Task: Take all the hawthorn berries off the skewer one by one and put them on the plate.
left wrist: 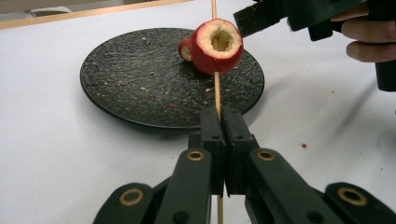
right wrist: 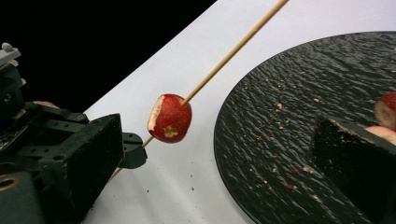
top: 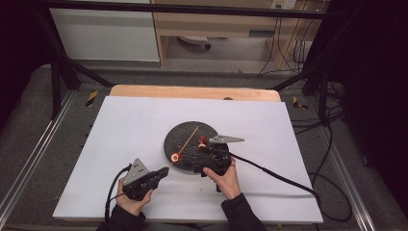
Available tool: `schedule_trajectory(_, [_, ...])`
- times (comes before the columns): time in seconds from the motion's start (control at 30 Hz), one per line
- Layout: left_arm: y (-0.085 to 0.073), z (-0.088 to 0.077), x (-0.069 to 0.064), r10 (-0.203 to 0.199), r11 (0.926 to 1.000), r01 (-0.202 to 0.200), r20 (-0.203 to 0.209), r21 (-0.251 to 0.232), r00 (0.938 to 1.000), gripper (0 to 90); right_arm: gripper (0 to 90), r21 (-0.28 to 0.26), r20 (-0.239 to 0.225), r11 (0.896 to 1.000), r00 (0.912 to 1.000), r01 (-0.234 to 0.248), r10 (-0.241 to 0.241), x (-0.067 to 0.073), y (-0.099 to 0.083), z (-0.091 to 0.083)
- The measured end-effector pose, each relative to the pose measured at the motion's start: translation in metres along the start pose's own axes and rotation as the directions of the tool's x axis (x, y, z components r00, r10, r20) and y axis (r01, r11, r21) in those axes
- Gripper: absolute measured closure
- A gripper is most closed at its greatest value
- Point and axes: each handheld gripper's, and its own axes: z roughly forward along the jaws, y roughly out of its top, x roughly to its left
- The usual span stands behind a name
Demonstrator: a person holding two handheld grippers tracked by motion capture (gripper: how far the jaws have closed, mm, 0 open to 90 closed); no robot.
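Note:
A thin wooden skewer (top: 188,139) slants over a round black plate (top: 185,130). A red cored fruit (top: 175,157) is threaded on it near the plate's front edge; in the left gripper view its hollow cut end (left wrist: 217,46) faces me. My left gripper (top: 164,172) is shut on the skewer's lower end (left wrist: 217,100), just below the fruit. A second red fruit piece (top: 202,140) lies on the plate. My right gripper (top: 203,148) is open above the plate, its jaws wide apart. That piece (right wrist: 387,109) sits by its right-hand jaw, untouched.
The plate (right wrist: 289,154) lies mid-sheet on white paper (top: 125,130) over a wooden table (top: 192,91). Crumbs speckle the plate and the paper near it. Each gripper trails a black cable (top: 279,175) toward the table's front. Metal frame bars stand at both sides.

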Motion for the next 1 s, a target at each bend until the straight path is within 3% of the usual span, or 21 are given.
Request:
schedule_trajectory(0.27, [0.0,0.003,-0.003,0.004,1.0,-0.004,0.005,0.003,1.0,88.4,13.3,-0.002,-0.027,1.0,0.9994,-0.02,0.02,0.005,-0.003,0.012])
schedule_trajectory(0.6, [0.0,0.005,-0.008,0.014,0.9999,-0.014,0.015,0.005,0.9998,88.4,39.5,-0.02,-0.071,0.999,0.9964,-0.048,0.047,0.006,-0.011,0.022])
schedule_trajectory(0.87, [0.0,0.006,-0.01,0.018,0.9998,-0.018,0.023,0.002,0.9996,88.4,60.5,0.001,-0.104,0.998,0.9922,-0.069,0.069,0.007,-0.013,0.023])
schedule_trajectory(1.0, [0.0,0.007,-0.01,0.018,0.9998,-0.018,0.025,0.0,0.9995,88.4,64.0,0.009,-0.117,0.997,0.9897,-0.082,0.083,0.007,-0.012,0.022])
